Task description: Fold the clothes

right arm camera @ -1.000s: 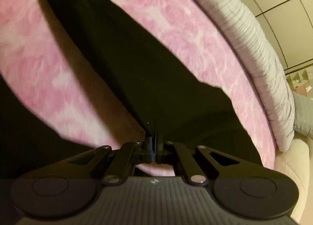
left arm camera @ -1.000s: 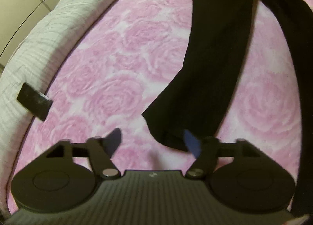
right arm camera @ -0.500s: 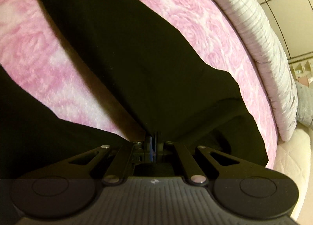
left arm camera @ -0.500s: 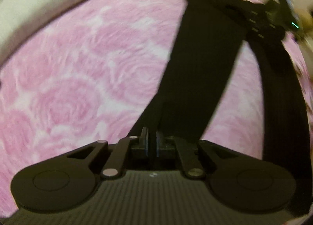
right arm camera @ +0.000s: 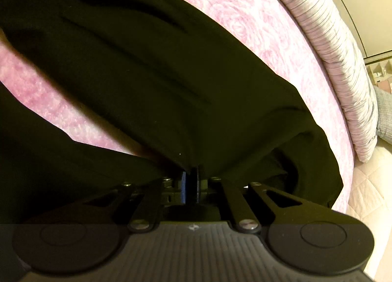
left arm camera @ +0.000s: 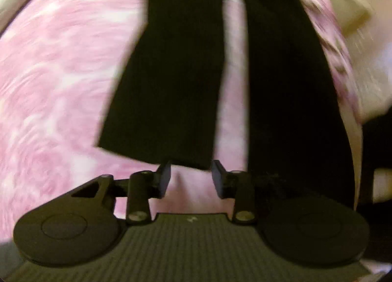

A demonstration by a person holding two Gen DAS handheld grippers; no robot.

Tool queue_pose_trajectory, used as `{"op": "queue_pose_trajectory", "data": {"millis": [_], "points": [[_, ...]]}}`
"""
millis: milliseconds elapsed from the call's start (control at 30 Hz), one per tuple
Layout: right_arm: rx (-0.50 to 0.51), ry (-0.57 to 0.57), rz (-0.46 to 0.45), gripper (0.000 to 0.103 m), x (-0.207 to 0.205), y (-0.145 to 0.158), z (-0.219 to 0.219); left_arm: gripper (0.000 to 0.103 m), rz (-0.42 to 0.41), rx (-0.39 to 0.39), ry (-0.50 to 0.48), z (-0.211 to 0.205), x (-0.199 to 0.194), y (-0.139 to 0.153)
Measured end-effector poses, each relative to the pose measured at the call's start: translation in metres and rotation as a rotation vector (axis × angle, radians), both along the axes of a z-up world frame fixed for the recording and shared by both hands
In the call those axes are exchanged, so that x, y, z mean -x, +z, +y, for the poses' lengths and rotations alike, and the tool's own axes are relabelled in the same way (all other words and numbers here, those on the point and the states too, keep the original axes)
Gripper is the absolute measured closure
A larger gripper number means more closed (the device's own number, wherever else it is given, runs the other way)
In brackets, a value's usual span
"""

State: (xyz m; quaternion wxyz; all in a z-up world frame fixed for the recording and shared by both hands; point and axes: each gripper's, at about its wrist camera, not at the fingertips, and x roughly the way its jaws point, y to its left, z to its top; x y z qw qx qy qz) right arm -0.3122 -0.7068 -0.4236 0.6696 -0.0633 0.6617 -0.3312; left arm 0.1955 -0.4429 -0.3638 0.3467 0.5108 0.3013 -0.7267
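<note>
Black trousers [left arm camera: 171,73] lie on a pink rose-patterned blanket [left arm camera: 49,86], their two legs running away from me side by side; the second leg [left arm camera: 289,86] is on the right. My left gripper [left arm camera: 191,176] hovers just short of the nearer leg's hem. Its jaws are opening, and only pink blanket shows between them. The left wrist view is blurred by motion. In the right wrist view my right gripper [right arm camera: 191,179] is shut on a bunched fold of the trousers [right arm camera: 159,73], which drape away from the pads across the blanket [right arm camera: 245,12].
A white striped quilt [right arm camera: 343,49] borders the blanket's far side, with a grey pillow [right arm camera: 384,115] and a beige quilted mattress edge [right arm camera: 367,184] beyond. A cream box-like shape [left arm camera: 343,5] shows past the bed at the upper right of the left wrist view.
My left gripper closed on the leg's hem, then let go and spread again while swinging right. The right gripper kept its grip, and the cloth bunched up closer to it.
</note>
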Motion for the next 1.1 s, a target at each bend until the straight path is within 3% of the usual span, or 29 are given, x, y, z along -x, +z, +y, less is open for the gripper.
{"op": "queue_pose_trajectory", "data": {"millis": [100,200,300,367,533,633,700,767,800,900,1100], "points": [[0.003,-0.008,0.006,0.096,0.001,0.0,0.002,0.063,0.007,0.042,0.183,-0.026,-0.024,0.002],[0.011,-0.032,0.016,0.08,0.001,0.0,0.003,0.062,-0.014,0.056,0.282,-0.054,-0.033,-0.01],[0.024,-0.059,0.008,0.077,0.001,0.007,0.008,0.062,-0.025,0.043,0.251,-0.072,-0.023,-0.027],[0.034,-0.074,-0.009,0.076,0.002,0.016,0.013,0.064,-0.047,0.077,0.223,-0.077,-0.014,-0.028],[0.033,-0.115,-0.086,0.072,-0.009,0.034,0.037,0.067,0.083,0.058,0.169,-0.071,0.004,-0.017],[0.012,-0.128,-0.12,0.072,-0.019,0.037,0.046,0.076,0.103,0.013,0.145,-0.073,0.018,-0.03],[0.0,-0.132,-0.14,0.072,-0.026,0.039,0.053,0.076,0.11,-0.008,0.136,-0.073,0.024,-0.04],[-0.008,-0.132,-0.159,0.071,-0.034,0.04,0.06,0.089,0.11,-0.027,0.124,-0.074,0.03,-0.05],[-0.011,-0.132,-0.168,0.071,-0.037,0.042,0.063,0.103,0.105,-0.033,0.118,-0.075,0.03,-0.054],[-0.019,-0.132,-0.193,0.071,-0.045,0.046,0.07,0.103,0.119,-0.01,0.113,-0.075,0.024,-0.043],[-0.015,-0.122,-0.254,0.071,-0.063,0.059,0.075,0.103,0.145,0.106,0.181,-0.088,-0.021,0.023]]}}
